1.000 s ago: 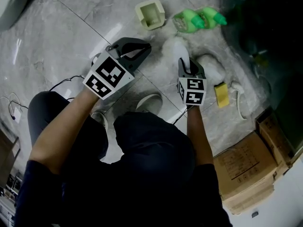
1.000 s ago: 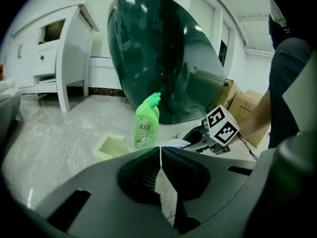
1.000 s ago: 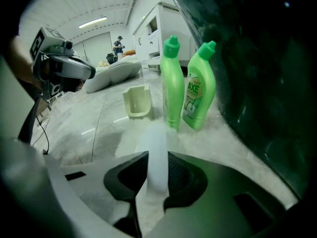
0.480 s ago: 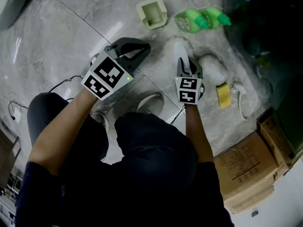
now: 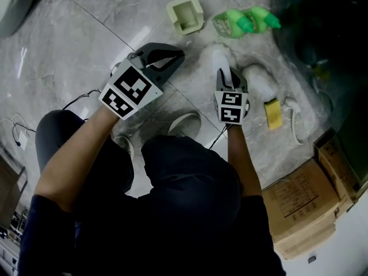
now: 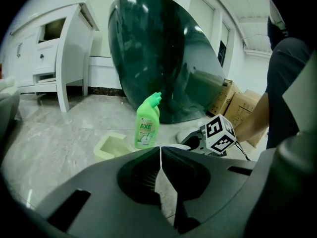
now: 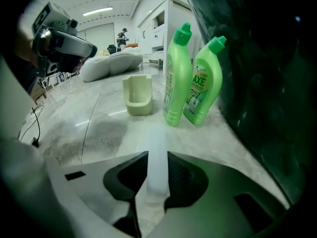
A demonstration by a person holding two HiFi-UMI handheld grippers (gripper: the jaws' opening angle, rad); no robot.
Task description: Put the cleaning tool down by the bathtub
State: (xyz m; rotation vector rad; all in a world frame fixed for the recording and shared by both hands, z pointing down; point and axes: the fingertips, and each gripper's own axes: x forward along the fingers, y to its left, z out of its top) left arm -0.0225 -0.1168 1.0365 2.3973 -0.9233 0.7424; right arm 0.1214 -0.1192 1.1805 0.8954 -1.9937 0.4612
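Observation:
The cleaning tool (image 5: 216,56) is white with a long handle (image 7: 156,143). It lies on the grey floor beside the dark green bathtub (image 5: 322,45). My right gripper (image 5: 227,75) points down at it with the handle between its jaws (image 7: 157,155). Those jaws have just been opening, and the pads stand a hair off the handle's sides. My left gripper (image 5: 177,55) hovers to the left, shut on nothing, its pads meeting in the left gripper view (image 6: 160,151).
Two green bottles (image 5: 244,20) and a pale green holder (image 5: 185,15) stand ahead by the tub. A white lump (image 5: 259,82), a yellow sponge (image 5: 272,112) and a white curved tool (image 5: 293,122) lie to the right. Cardboard boxes (image 5: 299,206) sit at lower right.
The right gripper has shifted slightly over the white tool. The left gripper has kept still.

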